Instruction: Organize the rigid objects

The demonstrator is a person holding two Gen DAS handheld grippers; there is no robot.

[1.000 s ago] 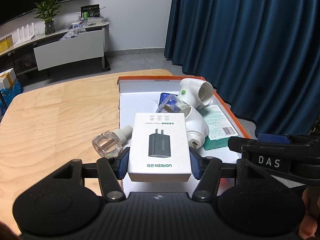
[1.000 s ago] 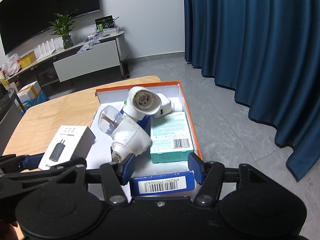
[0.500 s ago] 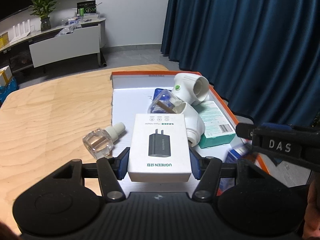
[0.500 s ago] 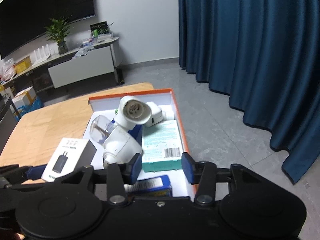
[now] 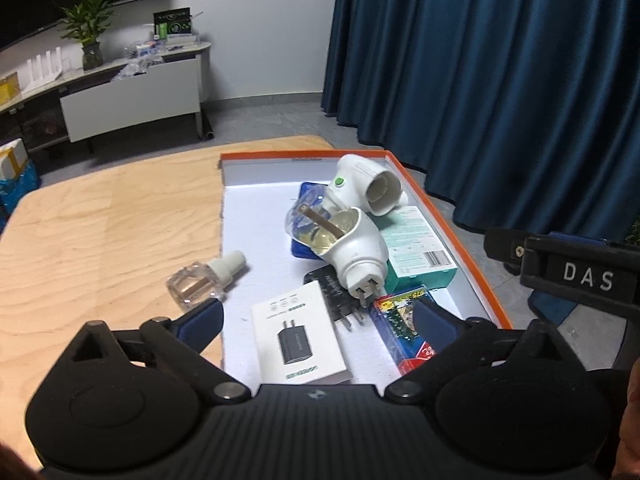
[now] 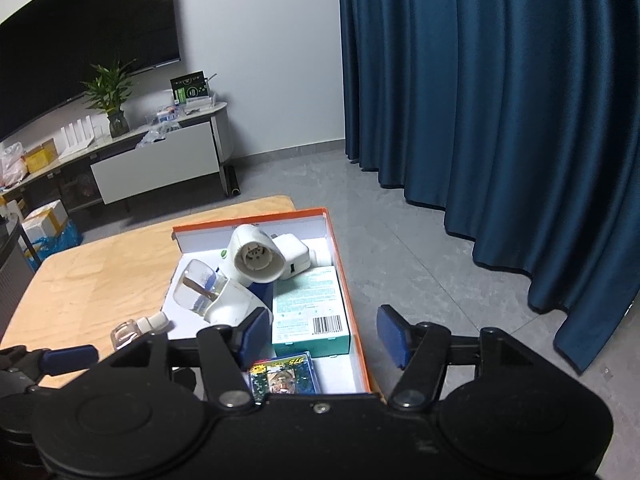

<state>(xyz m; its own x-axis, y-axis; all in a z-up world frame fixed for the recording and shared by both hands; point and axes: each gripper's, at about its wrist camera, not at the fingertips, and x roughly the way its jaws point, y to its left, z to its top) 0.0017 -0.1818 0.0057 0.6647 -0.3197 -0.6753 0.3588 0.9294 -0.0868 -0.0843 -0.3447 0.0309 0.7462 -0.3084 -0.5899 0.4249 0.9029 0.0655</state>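
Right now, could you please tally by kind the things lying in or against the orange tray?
Plug-in diffusers: 2 (front diffuser, rear diffuser)
Chargers: 2 (black charger, white charger)
Boxes: 3 (white box, teal box, blue pack)
Clear bottle: 1
Half-hidden dark blue item: 1
Total: 9
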